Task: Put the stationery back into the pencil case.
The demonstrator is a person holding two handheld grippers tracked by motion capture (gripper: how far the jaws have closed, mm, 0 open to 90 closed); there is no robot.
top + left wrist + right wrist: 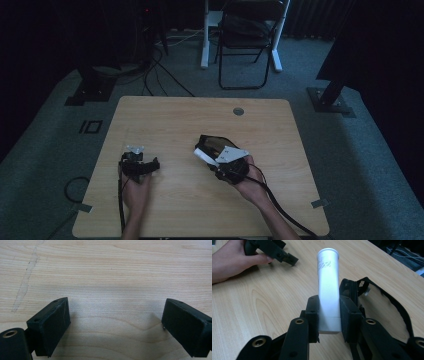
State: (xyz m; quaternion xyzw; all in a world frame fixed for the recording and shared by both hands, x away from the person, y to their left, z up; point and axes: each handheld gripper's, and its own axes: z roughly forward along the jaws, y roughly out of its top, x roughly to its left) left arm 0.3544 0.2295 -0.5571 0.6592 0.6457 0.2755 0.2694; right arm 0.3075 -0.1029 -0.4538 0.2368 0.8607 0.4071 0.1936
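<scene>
A white cylindrical tube (pixel 327 287) is clamped near its base between the jaws of my right gripper (pixel 329 315), pointing away over the wooden table (pixel 249 310). In the high view the tube (pixel 204 155) sticks out left of the right gripper (pixel 220 161), just in front of a black pouch (pixel 215 142). The pouch (pixel 354 288) with its strap lies right beside the tube, its mouth unzipped. My left gripper (pixel 115 322) rests low over bare wood with its jaws wide apart and nothing between them; it sits at the table's left (pixel 147 166).
A round grommet hole (pixel 238 111) lies near the table's far edge. A folding chair (pixel 247 40) and cables stand on the floor beyond. Bare wood stretches between the two grippers.
</scene>
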